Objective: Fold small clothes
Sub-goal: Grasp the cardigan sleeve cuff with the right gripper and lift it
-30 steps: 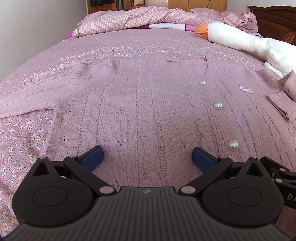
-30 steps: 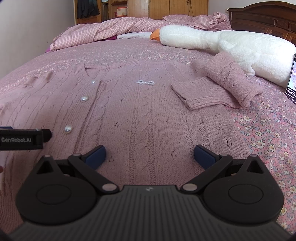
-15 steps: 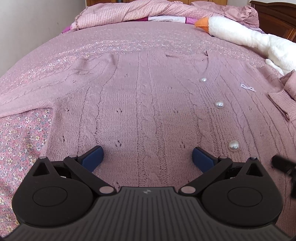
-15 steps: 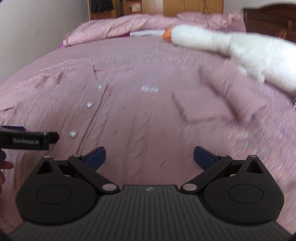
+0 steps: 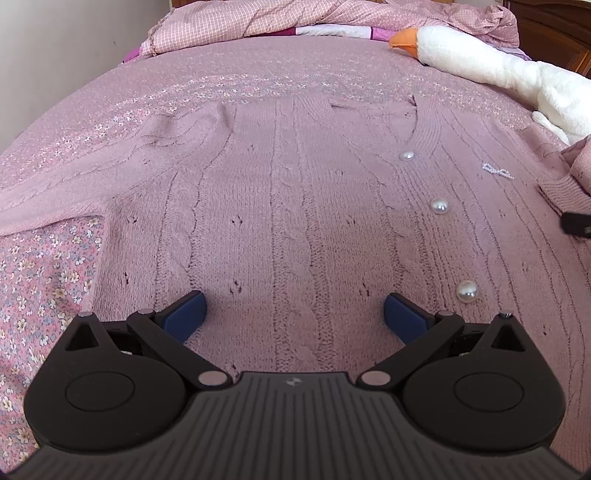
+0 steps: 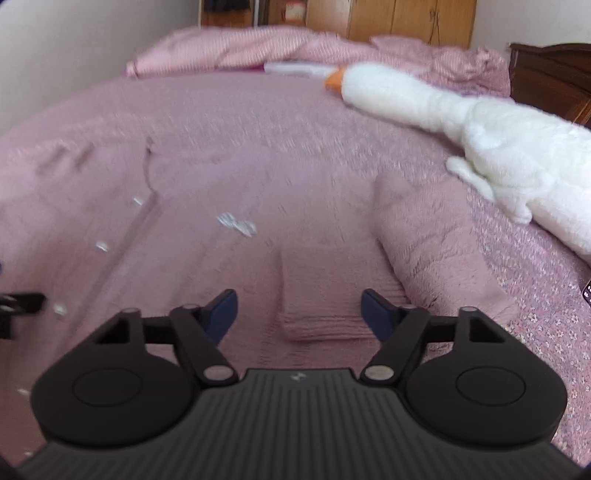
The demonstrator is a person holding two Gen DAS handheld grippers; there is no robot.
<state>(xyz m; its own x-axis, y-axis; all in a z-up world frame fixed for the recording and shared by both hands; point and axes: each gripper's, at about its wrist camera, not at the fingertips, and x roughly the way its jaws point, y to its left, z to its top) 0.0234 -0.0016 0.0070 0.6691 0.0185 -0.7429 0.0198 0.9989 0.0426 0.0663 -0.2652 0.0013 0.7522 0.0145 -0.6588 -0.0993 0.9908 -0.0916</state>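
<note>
A pink cable-knit cardigan (image 5: 295, 206) with pearl buttons (image 5: 439, 205) lies flat, front up, on the bed. Its left sleeve (image 5: 85, 184) stretches out to the left. Its right sleeve (image 6: 428, 240) is bunched, with the ribbed cuff (image 6: 325, 295) folded onto the body. My left gripper (image 5: 293, 314) hovers open over the lower left half of the cardigan, nothing between its fingers. My right gripper (image 6: 299, 308) is open just before the cuff, which lies between the fingertips in this blurred view. A small pearl bow (image 6: 236, 223) sits on the chest.
A white plush goose (image 6: 461, 125) with an orange beak lies along the right side of the bed, close to the bunched sleeve. A crumpled pink checked duvet (image 5: 295, 18) is piled at the head. A dark wooden headboard (image 6: 550, 81) stands at the far right. Floral sheet (image 5: 40, 280) shows at the left.
My right gripper has moved forward and to the right, from the cardigan's lower hem up to the folded cuff. The left gripper has crept slightly forward. Both stayed open.
</note>
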